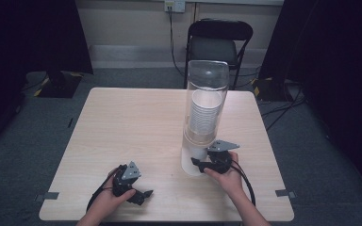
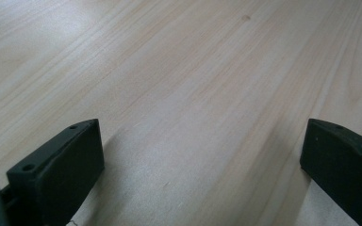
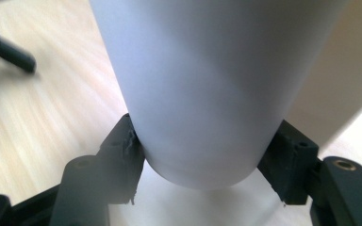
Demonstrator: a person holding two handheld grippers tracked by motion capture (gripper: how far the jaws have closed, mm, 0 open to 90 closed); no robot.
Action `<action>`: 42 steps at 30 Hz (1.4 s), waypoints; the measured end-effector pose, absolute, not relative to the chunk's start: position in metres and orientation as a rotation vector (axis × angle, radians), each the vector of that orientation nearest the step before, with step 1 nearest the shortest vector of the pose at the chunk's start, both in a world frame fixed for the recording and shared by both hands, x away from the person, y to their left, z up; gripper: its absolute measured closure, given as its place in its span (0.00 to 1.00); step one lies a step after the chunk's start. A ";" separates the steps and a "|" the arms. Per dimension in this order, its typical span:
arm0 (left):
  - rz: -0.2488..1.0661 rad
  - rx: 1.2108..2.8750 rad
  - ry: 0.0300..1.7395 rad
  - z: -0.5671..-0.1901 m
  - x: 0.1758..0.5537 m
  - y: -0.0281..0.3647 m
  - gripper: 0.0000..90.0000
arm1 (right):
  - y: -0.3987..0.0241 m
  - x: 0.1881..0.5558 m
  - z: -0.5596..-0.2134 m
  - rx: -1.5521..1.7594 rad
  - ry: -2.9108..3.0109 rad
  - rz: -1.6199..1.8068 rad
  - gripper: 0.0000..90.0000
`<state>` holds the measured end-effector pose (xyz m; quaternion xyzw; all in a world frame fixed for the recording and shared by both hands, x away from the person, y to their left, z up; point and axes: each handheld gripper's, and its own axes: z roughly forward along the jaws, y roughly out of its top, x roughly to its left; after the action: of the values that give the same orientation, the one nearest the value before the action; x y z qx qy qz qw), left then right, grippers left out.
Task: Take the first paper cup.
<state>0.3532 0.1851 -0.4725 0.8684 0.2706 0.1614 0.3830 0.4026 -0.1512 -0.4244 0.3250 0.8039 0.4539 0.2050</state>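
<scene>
gripping: right gripper (image 1: 199, 163) fingers clamp paper cup (image 3: 193, 94) below dispenser (image 1: 206, 101) | cup: light, thin-walled, crushable; hold near base, gently | left gripper (image 1: 141, 195) at 7 o'clock on bench (image 1: 122, 122), wide open, empty

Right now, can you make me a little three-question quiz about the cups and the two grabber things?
1. True or false: the right gripper has its jaws shut on a white cup.
2. What is between the left gripper's jaws: A a cup, B nothing, C a lid?
3. Where is the stack of cups kept?

Key: 1 true. 2 B; they are open over the table. 3 Inside the clear tube.
</scene>
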 end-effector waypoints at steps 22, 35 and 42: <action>0.411 2.215 0.689 -0.472 0.353 0.185 0.00 | -0.220 0.392 -0.451 1.034 2.170 1.197 0.41; 0.408 2.205 0.687 -0.473 0.353 0.185 0.00 | -0.224 0.384 -0.448 1.000 2.152 1.207 0.41; 0.408 2.205 0.687 -0.473 0.354 0.185 0.00 | -0.237 0.367 -0.444 0.903 2.157 1.243 0.41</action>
<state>0.3535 0.1850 -0.4730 0.8665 0.2701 0.1605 0.3878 0.3667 -0.2367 -0.4438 0.3306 0.7897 0.4553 0.2444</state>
